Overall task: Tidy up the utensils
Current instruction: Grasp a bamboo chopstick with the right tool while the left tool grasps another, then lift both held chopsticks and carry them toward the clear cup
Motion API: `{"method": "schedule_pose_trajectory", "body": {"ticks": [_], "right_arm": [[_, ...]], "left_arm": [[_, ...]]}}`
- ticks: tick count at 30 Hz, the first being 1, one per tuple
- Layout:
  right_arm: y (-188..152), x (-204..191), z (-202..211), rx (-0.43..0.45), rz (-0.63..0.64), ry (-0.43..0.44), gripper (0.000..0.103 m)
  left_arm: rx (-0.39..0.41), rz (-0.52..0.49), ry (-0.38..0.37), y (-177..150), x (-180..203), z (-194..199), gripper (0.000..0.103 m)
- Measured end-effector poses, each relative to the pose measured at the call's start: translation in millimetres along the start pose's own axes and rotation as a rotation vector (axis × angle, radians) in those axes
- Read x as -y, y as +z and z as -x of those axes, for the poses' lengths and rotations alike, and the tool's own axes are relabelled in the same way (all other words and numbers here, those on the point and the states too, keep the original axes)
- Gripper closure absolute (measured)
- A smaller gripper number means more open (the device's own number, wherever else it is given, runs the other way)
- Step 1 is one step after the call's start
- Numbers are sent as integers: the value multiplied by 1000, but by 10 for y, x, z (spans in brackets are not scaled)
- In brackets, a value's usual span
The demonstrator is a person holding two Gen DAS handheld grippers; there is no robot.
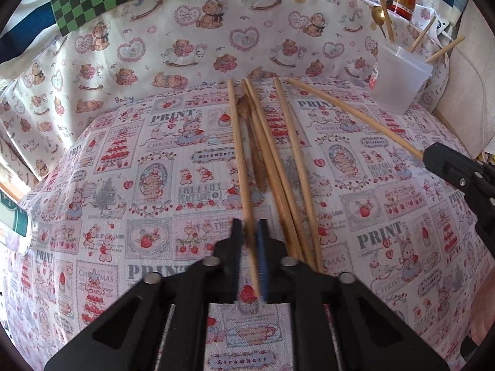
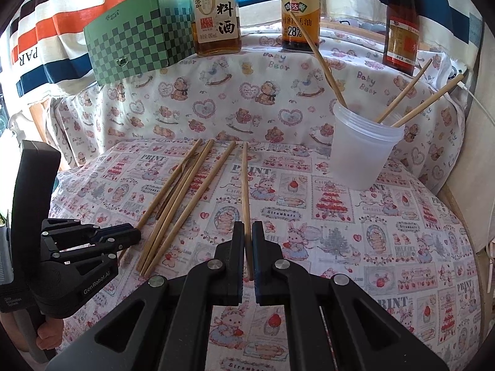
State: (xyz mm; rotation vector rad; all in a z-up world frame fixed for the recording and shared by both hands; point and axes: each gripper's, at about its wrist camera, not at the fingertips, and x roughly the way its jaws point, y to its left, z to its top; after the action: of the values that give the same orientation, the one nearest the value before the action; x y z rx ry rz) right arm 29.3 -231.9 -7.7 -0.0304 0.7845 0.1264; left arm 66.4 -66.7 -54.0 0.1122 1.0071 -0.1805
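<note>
Left wrist view first: our left gripper [image 1: 250,232] is closed on the near end of a bamboo chopstick [image 1: 239,154], which runs straight ahead from between its fingers across the table [image 1: 123,185], covered in a strawberry-print cloth. Just to the right of that chopstick lies a dark wooden fork [image 1: 253,151], and beside it a loose bundle of three more chopsticks [image 1: 287,179], their near ends reaching the right side of our gripper. Farther right, another single chopstick [image 1: 355,117] slants away from our right gripper [image 1: 425,154], which grips its near end at the right edge of the view. Ahead and to the right of both stands a translucent plastic cup [image 1: 399,83] with several chopsticks and a gold spoon [image 1: 378,15] leaning in it.

From the right wrist view, we see the left gripper off to our left, low over the cloth, its fingers closed at the end of the leftmost chopstick. Between the two grippers lie the fork and the bundle of chopsticks, fanned slightly apart at their far ends. Our right gripper's fingers are nearly together, pinching the single chopstick that points straight ahead. The cup stands ahead and to the right, well apart from the loose sticks, holding three chopsticks. Behind it all, a green checkered box [image 2: 139,31] and three sauce bottles [image 2: 216,12] stand on a raised ledge.
</note>
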Motion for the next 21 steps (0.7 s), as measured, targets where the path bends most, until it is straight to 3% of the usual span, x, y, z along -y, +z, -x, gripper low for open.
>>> {"method": "schedule_pose_trajectory", "body": {"ticks": [2,5,15,21], "right_arm": [[1,3,2,3,-1,-6,97],[10,24,40,18,-20,-5,97],[80,120,415,158,-54,-14,99],[115,185,629,212,-74,65,100]], "left_arm": [[13,-10,5,-5,-8,-3,98],[53,65,-17,11,-185,80,98],[459,304,-56,-76,-723,921,98],[528,355,-89,-103,-867,1085,98]]}}
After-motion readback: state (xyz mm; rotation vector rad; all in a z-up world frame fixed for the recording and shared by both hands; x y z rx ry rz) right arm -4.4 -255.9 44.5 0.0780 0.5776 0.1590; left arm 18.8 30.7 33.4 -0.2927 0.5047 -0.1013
